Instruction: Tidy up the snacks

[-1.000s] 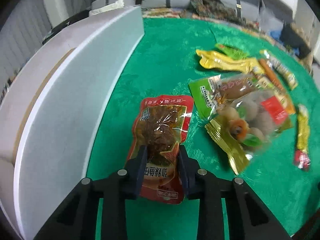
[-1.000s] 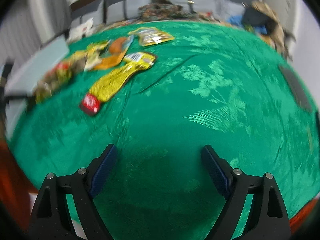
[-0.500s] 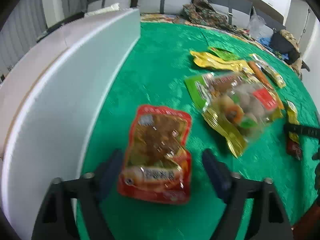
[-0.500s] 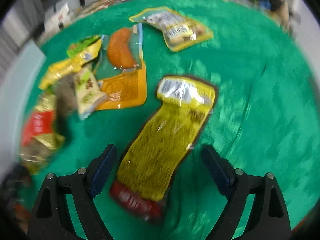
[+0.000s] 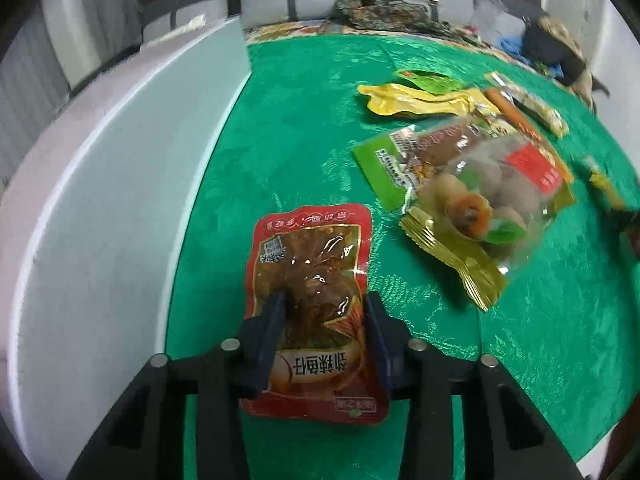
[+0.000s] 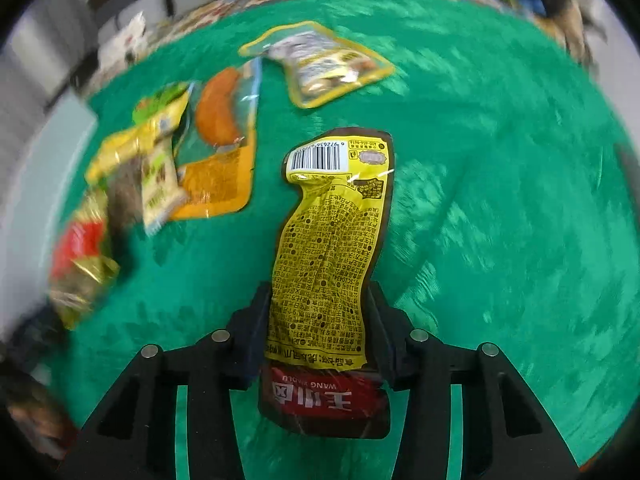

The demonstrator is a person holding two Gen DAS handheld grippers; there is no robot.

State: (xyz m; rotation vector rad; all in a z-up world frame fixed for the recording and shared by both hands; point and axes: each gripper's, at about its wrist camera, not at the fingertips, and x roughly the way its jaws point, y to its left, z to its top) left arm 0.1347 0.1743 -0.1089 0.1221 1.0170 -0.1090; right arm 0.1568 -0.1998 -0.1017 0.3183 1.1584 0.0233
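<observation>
Green tablecloth (image 5: 304, 128) | left hand-held gripper (image 5: 322, 308) clamps red packet (image 5: 312, 280) (right likewise: yellow packet (image 6: 328, 240))

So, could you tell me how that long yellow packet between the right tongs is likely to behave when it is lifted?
The yellow packet looks thin and wavy, so it would probably flop past the right tongs. Its glossy film may slip. It seems light, lying flat on the green cloth.
</observation>
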